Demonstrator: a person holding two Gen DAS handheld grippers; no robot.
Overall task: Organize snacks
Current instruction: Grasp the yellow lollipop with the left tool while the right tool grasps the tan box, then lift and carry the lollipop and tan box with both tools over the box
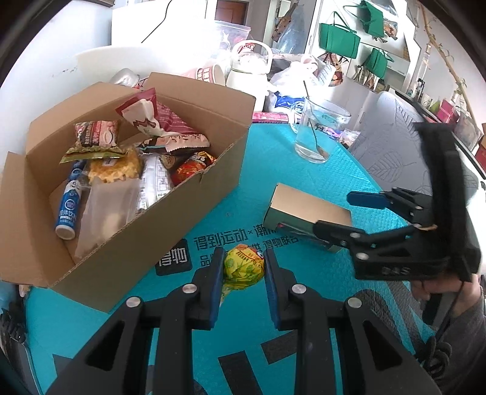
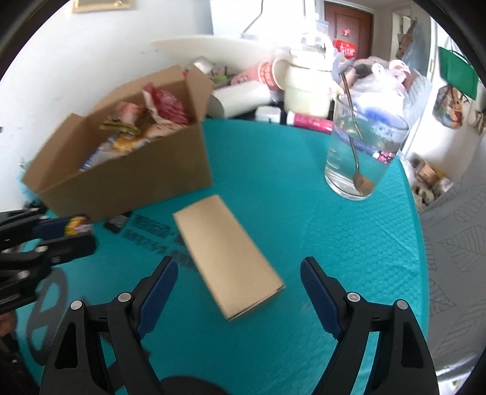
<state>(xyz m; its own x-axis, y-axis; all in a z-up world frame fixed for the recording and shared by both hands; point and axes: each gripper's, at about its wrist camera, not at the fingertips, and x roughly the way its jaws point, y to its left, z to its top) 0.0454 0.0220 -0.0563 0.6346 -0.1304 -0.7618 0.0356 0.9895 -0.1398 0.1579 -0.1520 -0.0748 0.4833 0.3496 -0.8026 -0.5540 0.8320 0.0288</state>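
Between the closed left gripper [image 1: 241, 267] pads — a round yellow-wrapped candy [image 1: 243, 269]; right gripper [image 2: 240, 288] wide, empty.

A round desk [image 2: 303, 188] under a teal mat stands against a white wall [image 2: 76, 60]. Beyond it a dark brown door [image 2: 352, 27] shows, and green bags [image 1: 338, 41] hang on white shelving. Bright daylight washes the room.

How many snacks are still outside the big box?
2: a yellow wrapped candy in the left hand-held gripper, and a small tan carton on the teal mat before the right hand-held gripper.
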